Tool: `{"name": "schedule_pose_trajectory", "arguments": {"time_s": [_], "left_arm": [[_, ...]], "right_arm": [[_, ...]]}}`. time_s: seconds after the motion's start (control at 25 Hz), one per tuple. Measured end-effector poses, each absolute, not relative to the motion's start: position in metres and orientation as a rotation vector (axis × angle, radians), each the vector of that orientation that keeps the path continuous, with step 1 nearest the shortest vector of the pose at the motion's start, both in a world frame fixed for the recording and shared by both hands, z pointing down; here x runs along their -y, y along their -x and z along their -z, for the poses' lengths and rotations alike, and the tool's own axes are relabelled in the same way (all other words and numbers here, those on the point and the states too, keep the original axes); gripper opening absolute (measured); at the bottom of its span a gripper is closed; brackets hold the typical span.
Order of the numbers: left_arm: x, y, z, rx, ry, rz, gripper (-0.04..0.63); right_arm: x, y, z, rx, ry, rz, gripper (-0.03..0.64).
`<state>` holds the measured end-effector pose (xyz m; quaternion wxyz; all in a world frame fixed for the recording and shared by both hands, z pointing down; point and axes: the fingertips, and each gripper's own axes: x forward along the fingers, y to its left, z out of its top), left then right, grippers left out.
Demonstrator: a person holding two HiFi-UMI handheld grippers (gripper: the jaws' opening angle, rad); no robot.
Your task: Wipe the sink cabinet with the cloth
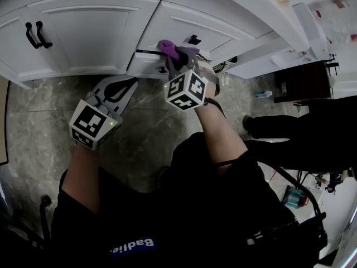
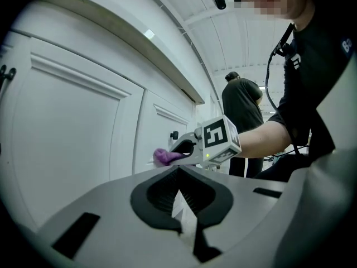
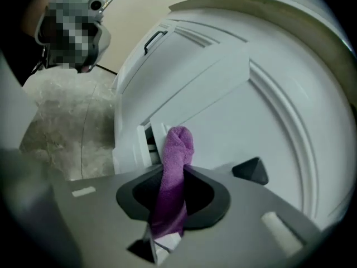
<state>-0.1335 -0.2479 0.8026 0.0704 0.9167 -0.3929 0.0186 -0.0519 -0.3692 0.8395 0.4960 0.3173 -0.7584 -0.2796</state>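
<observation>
Against sink cabinet (image 1: pixel 95 32), 1 cloth (image 1: pixel 169 49)

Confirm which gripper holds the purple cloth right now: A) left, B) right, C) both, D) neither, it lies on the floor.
B: the right gripper has its jaws shut on the purple cloth, whose tip is up at the front of the white sink cabinet. The left gripper has its jaws together with nothing between them.
</observation>
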Motion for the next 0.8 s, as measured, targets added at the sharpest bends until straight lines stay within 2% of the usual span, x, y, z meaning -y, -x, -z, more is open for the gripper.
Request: {"name": "schedule_pose_trajectory", "arguments": {"time_s": [0.2, 0.6, 0.8], "left_arm": [[0.25, 0.131, -0.81, 1.159, -2.745, -0.072, -0.011], [0.257, 0.12, -0.814, 1.113, -2.768, -0.092, -0.011], [0.257, 0.113, -0.815, 1.096, -2.775, -0.098, -0.011]], "right_arm": [[0.354, 0.036, -0.85, 1.838, -0.745, 0.652, 0.074], [0.359, 0.011, -0.672, 1.89, -1.05, 0.972, 0.074], [0.382, -0.005, -0.681, 1.847, -1.092, 0.955, 0.075]]}}
